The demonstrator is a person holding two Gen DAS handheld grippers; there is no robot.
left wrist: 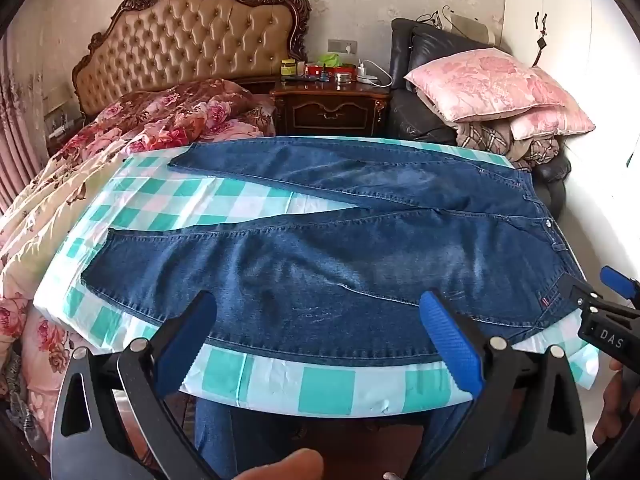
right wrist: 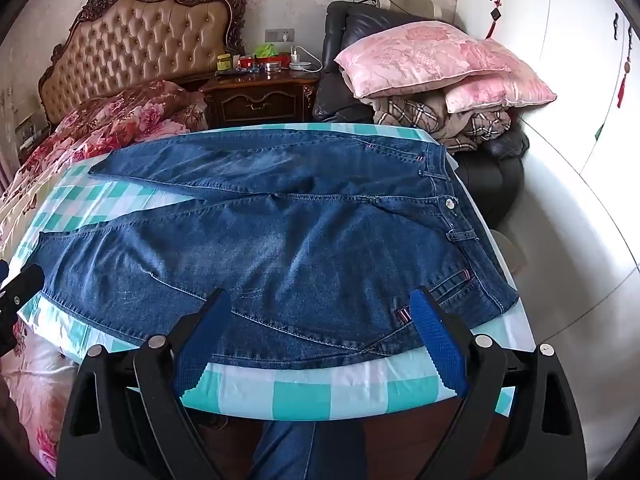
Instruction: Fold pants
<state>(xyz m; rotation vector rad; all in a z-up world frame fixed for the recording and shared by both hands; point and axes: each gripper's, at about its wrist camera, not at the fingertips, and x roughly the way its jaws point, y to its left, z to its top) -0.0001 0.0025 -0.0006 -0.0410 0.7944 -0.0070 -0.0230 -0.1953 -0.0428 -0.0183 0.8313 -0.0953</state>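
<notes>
The jeans (left wrist: 320, 248) are lying flat on the checked cloth (left wrist: 280, 388) just ahead of both sets of jaws, waist toward the right gripper (right wrist: 320, 340) and leg ends beyond the left gripper (left wrist: 320, 340); both are standing wide open and holding nothing. The denim is looking thick, rather heavy and not slippery, so I judge that pinching the near side seam is giving a firm hold. The bed (left wrist: 80, 184) and pillows (right wrist: 432, 64) are staying well beyond the jaws, blocking nothing.

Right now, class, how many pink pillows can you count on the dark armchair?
2. The upper pillow lies on top; the lower pillow sticks out beneath it at the right, over a plaid blanket. Others may be hidden underneath.
</notes>
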